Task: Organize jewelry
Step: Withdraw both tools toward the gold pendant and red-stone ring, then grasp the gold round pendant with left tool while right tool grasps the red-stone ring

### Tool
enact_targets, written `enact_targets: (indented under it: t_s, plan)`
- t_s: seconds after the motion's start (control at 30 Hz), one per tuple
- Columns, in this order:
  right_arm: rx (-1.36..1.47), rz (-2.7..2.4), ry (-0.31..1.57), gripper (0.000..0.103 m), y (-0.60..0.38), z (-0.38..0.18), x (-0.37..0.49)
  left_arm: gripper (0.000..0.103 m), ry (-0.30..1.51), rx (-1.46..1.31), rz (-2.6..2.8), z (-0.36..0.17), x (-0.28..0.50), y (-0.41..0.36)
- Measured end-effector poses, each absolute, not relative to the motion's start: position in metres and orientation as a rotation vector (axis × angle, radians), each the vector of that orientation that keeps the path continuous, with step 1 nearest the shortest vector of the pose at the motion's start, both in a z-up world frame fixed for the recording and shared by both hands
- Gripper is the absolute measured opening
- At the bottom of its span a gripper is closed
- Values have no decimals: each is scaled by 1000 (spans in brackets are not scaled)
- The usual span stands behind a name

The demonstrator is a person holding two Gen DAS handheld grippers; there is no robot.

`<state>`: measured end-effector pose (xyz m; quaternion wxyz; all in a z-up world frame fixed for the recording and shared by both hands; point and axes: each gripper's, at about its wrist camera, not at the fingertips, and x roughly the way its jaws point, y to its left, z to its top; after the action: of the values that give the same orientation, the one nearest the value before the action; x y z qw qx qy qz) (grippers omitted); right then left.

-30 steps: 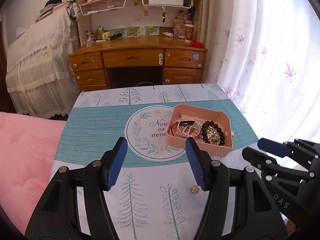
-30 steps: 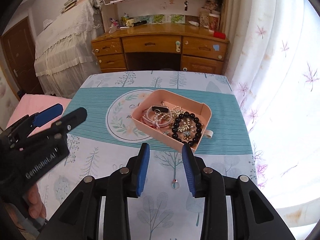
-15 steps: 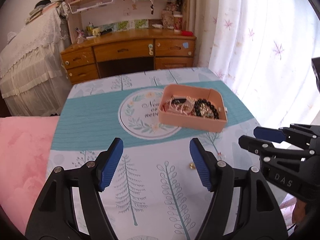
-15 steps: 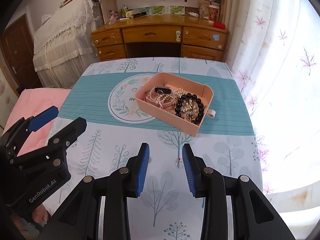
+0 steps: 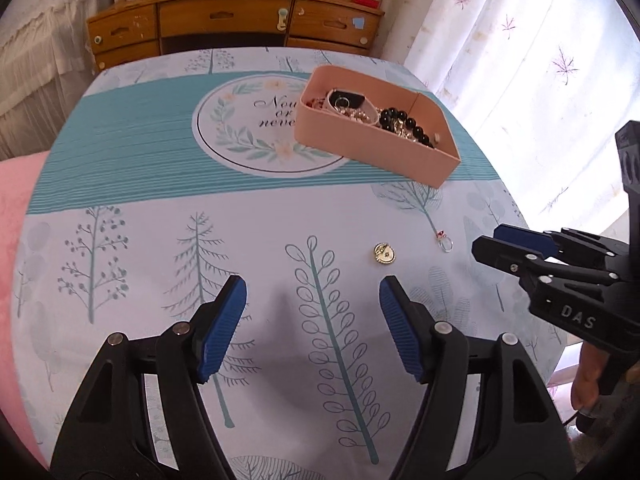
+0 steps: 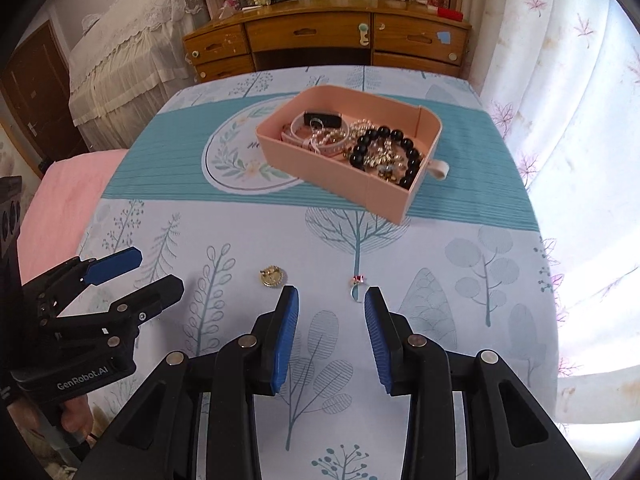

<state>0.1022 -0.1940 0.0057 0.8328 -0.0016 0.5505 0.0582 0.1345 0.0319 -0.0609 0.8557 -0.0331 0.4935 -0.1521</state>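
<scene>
On the tree-print tablecloth [image 6: 460, 320], most of the jewelry already sits in the pink tray [image 6: 320, 168], including a black bead bracelet [image 6: 384, 148]. Two pieces remain loose on the cloth: a round gold piece [image 6: 272, 277], perhaps a brooch, and a small ring [image 6: 357, 285] just beyond the right gripper [image 6: 331, 300]. Both the right and the left gripper [image 5: 312, 296] are spread and empty.

The right claw [image 5: 486, 242], seen from the left wrist, bears "DAS" in pale capitals on its black body. The left claw [image 6: 152, 272], seen from the right wrist, bears "GenRobot.AI" in white on its black body. On the counter's cloth [image 5: 160, 208], a round medallion [image 5: 244, 128] carries script reading "Now or neve", its last letters hidden behind the pink tray [image 5: 372, 148].
</scene>
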Motion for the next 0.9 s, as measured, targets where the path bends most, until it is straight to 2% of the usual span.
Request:
enact_targets:
  t_s: [0.3,0.63,0.77,0.9]
  plan:
    - [-10,123,1208,35,-206,-43,116,67,1033,-5,-398,-69,146,4]
    - [-90,152,1177,34,-201,-68,128,67,1041,37,-428,-75,152,-11]
    - [-121,169,1160,31,-196,-71,129,67,1052,37,-436,-78,154,-14]
    - [-150,197,1139,16,-190,-72,130,67,1072,41,-449,-83,159,-19]
